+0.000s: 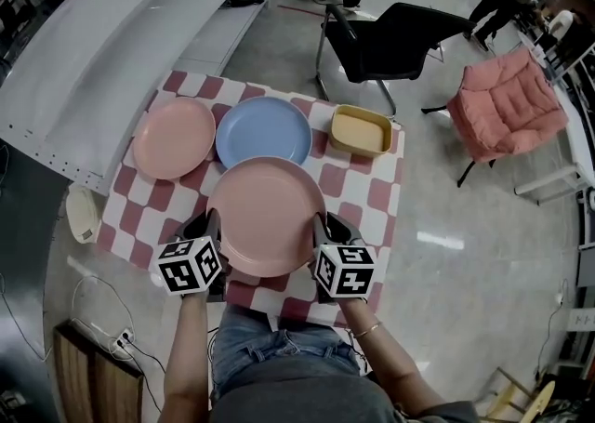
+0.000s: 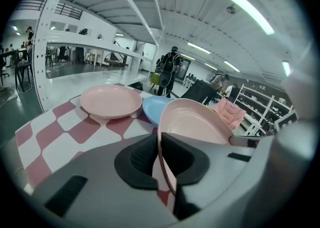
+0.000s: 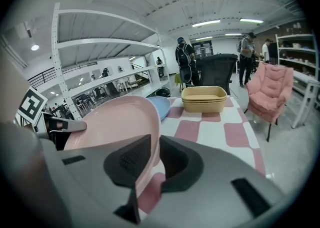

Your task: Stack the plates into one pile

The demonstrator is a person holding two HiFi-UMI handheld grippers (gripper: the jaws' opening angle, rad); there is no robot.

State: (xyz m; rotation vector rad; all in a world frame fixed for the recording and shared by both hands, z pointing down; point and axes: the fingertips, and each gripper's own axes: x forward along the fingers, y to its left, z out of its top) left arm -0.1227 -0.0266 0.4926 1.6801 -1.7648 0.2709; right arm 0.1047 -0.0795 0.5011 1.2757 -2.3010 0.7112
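Left gripper view showed me the left gripper [image 2: 161, 164] clamped on the near-left rim of the large pink plate [image 2: 192, 122], the thin rim pinched between the two dark pads. In the right gripper view the right gripper [image 3: 152, 159] was closed the same way on the plate's opposite rim, so both tools carried the one plate between them. It tilted a little, with its far edge higher, and seemed to be held just off the cloth.

From the head view I saw the plate sitting in front of the person, over the near half of the table [image 1: 372, 198], which was covered in a red-and-white checked cloth. The grippers flanked it, left [image 1: 210, 224] and right [image 1: 323, 228], each with its marker cube toward the camera.

Just beyond the held plate lay the blue plate [image 1: 264, 131], flat on the cloth; the pink plate's far rim met the blue one's near edge, and I could not tell whether they touched. To the left of the blue plate, edge to edge with it, rested a smaller pink plate [image 1: 174, 138]. To the right stood a yellow rectangular dish [image 1: 361, 130] near the table's far-right corner.

Past the table were a black chair [image 1: 390, 40], a pink padded chair [image 1: 507, 100] and, to the left, a white shelf rack [image 1: 112, 49].
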